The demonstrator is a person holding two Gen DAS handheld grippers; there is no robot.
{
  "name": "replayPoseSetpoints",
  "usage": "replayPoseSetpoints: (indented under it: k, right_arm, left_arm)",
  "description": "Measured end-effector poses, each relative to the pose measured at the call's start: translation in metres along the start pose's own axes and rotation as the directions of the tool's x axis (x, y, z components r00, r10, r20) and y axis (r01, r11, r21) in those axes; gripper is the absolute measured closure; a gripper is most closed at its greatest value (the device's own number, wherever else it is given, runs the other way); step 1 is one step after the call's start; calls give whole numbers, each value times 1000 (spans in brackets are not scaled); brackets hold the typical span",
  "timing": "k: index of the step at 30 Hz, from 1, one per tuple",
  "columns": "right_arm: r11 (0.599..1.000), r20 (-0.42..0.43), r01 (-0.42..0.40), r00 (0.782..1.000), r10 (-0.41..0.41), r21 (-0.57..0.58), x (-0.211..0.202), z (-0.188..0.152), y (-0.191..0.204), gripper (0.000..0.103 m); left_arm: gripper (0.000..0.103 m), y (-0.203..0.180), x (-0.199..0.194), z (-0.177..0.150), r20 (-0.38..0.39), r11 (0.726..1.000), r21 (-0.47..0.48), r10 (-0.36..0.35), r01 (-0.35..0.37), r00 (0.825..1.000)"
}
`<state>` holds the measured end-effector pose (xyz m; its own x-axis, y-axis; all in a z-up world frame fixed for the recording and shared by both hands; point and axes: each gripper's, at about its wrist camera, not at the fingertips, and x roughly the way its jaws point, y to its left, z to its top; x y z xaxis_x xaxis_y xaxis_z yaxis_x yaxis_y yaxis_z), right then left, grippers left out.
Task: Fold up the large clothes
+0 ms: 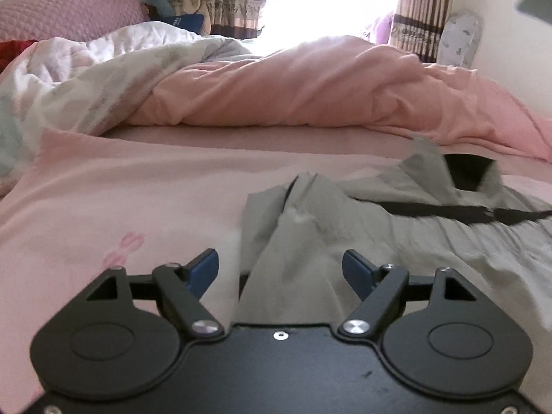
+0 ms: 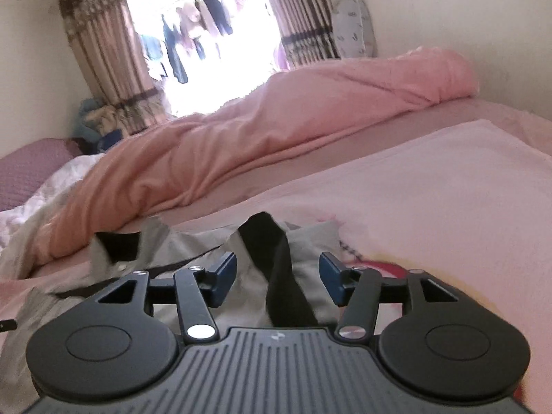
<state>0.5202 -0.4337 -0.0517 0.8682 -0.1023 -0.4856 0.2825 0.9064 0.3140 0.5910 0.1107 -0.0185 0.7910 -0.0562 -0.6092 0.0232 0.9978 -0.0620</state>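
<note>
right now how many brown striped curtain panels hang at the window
2: one brown striped curtain panel left of the bright window, another right of it. None seem hidden.

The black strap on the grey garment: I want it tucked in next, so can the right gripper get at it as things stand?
Probably yes. The right gripper is open, and the black strap lies on the grey garment right between its fingers, with nothing covering it.

The garment (image 1: 362, 227) lies spread on the bed (image 1: 138, 189) — behind it the bunched duvet (image 1: 293, 93), beyond that the window (image 1: 327, 0); a pillow (image 1: 69, 12) sits far left of it
</note>
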Motion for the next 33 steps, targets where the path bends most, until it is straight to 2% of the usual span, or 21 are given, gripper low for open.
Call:
replayPoseSetpoints:
  k: [4, 5, 6, 7, 8, 9, 10, 11, 13, 16, 18, 19, 21, 22, 23, 25, 27, 29, 33]
  right_arm:
    - [998, -69, 19, 997, -23, -53, 26, -13, 9, 37]
    - [998, -73, 9, 997, -14, -60, 26, -16, 11, 52]
    - [998, -64, -2, 998, -2, -64, 25, -20, 13, 67]
    - [998, -38, 4, 999, -6, -67, 21, -22, 16, 81]
    - [996, -9, 31, 999, -32, -80, 16, -21, 18, 95]
    - [995, 17, 43, 999, -41, -85, 12, -20, 21, 95]
    - [997, 42, 39, 998, -36, -66, 8, -17, 22, 99]
    - [998, 60, 44, 997, -42, -49, 7, -12, 22, 103]
    - [999, 51, 37, 998, -35, -30, 11, -7, 21, 103]
    - [992, -4, 96, 995, -97, -81, 35, -13, 21, 103]
    - [989, -13, 118, 993, -120, -86, 42, -20, 16, 102]
    - [991, -11, 114, 993, -116, -70, 42, -22, 13, 101]
    - [992, -12, 113, 993, -113, -61, 39, -20, 14, 101]
    - [989, -8, 130, 991, -131, -71, 36, -19, 16, 97]
    - [981, 21, 172, 985, -171, -90, 27, -17, 21, 87]
    - [971, 109, 200, 977, -186, -131, 3, -19, 35, 77]
    - [983, 150, 112, 985, -90, -148, -25, -22, 52, 77]
    - [986, 136, 13, 991, 9, -165, -45, -28, 73, 79]
    - [954, 85, -121, 985, 149, -276, -71, -56, 128, 81]
  left_arm:
    - [25, -5, 31, 2, -11, 1000, -21, -17, 17, 1000]
    - [30, -6, 33, 2, -12, 999, -26, -26, 26, 1000]
    - [37, -5, 33, 2, -8, 999, -31, -33, 33, 999]
    - [58, -6, 33, 2, 0, 999, -32, -21, 21, 1000]
    - [73, -8, 32, 3, 6, 1000, -23, 5, -5, 1000]
    - [81, -7, 27, 3, 20, 1000, -20, 6, -6, 1000]
    - [93, -3, 22, 4, 40, 999, -39, -13, 14, 999]
    - [96, 1, 20, 8, 56, 998, -63, -26, 30, 998]
    - [98, 11, 21, 14, 67, 991, -119, -52, 60, 996]
    - [96, 12, 36, 15, 31, 990, -126, -54, 58, 998]
    - [91, 2, 46, 8, 26, 999, -49, -12, 13, 1000]
    - [85, -2, 50, 5, 20, 1000, -18, 8, -8, 1000]
    - [77, -7, 49, 5, 27, 999, 10, 31, -31, 999]
    - [59, -8, 44, 7, 26, 998, 5, 57, -57, 998]
    - [53, -9, 36, 10, 30, 997, -7, 83, -83, 996]
    - [54, -7, 12, 11, 68, 998, -22, 58, -56, 996]
    - [52, -19, -15, 11, 82, 1000, -3, -31, 31, 996]
    - [52, -40, -37, 6, 81, 995, 52, -90, 86, 993]
    - [51, -100, -67, -13, 40, 968, 183, -183, 173, 982]
